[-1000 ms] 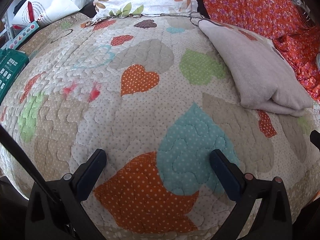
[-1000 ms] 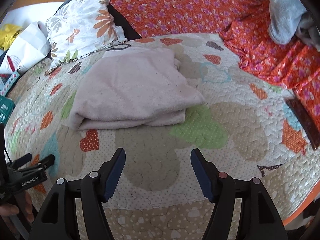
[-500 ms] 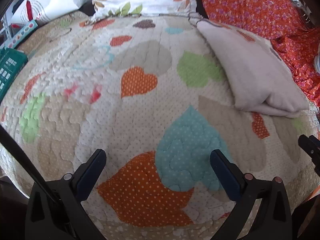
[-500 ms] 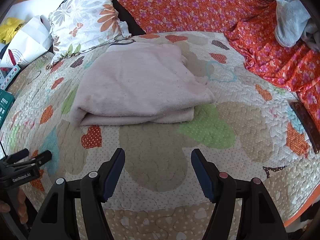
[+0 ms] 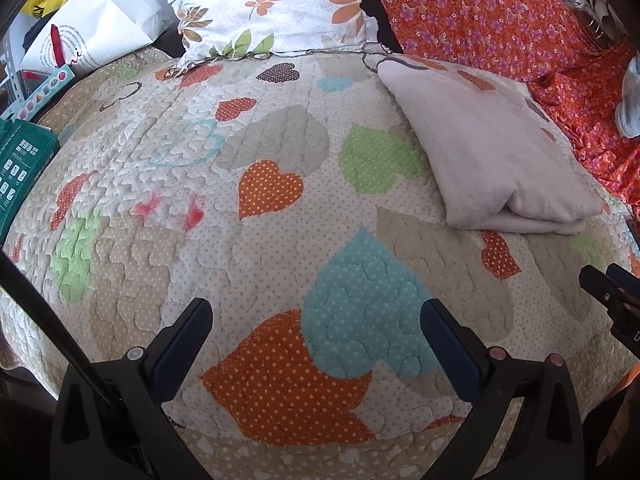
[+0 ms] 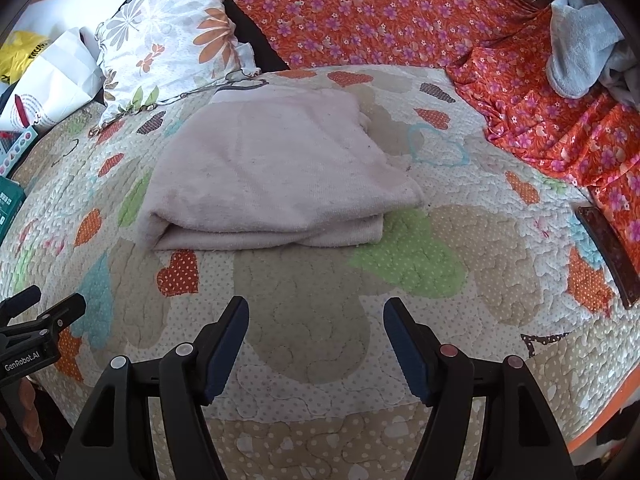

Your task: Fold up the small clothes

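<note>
A pale pink folded garment [image 6: 276, 172] lies on the heart-patterned quilt [image 6: 312, 340], its folded edge facing me. In the left wrist view the same garment [image 5: 492, 156] sits at the right. My right gripper [image 6: 316, 316] hovers open just in front of it, nothing between its fingers. My left gripper [image 5: 316, 320] is open over bare quilt [image 5: 248, 264], well to the left of the garment. Each gripper shows at the edge of the other's view: the left gripper [image 6: 28, 320] and the right gripper [image 5: 612, 288].
A floral pillow [image 6: 168, 44] and an orange flowered sheet [image 6: 380, 12] lie behind the quilt. A light blue cloth [image 6: 580, 48] is bunched at the far right. A dark flat phone-like object [image 6: 608, 252] rests at the quilt's right edge. White bags [image 5: 92, 28] and a teal box [image 5: 20, 168] stand at left.
Both views have shifted slightly; the garment sits a little lower and nearer in frame. Both grippers stay open and empty.
</note>
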Demonstrator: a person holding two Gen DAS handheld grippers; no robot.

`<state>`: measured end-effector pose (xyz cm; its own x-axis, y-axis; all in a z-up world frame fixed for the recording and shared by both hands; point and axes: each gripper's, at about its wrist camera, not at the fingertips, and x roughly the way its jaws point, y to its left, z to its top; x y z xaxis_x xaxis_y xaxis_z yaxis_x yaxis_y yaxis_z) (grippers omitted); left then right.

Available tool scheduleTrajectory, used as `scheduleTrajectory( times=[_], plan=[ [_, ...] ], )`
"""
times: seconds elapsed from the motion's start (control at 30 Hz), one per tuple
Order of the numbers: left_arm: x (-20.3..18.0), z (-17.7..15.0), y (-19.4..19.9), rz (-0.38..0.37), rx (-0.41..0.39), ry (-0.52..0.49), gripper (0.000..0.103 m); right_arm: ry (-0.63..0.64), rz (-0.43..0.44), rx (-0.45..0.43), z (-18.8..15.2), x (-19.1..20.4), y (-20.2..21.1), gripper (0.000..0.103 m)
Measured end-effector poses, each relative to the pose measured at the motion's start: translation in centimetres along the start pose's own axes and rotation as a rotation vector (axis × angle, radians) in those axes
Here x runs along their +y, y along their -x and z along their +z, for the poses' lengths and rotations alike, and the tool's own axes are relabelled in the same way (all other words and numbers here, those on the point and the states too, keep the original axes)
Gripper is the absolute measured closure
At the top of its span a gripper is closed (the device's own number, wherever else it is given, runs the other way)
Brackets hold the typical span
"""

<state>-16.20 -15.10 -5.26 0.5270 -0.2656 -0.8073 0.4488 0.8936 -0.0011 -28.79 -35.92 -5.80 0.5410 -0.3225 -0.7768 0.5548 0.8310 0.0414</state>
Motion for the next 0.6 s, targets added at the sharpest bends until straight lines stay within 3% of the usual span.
scheduleTrajectory(
  times=[0.6],
  plan=[
    [-0.04, -0.08, -0.19, -0.017, 0.016, -0.008, 0.000, 0.004, -0.001, 0.000, -0.05, 0.05, -0.08, 0.027]
  ],
)
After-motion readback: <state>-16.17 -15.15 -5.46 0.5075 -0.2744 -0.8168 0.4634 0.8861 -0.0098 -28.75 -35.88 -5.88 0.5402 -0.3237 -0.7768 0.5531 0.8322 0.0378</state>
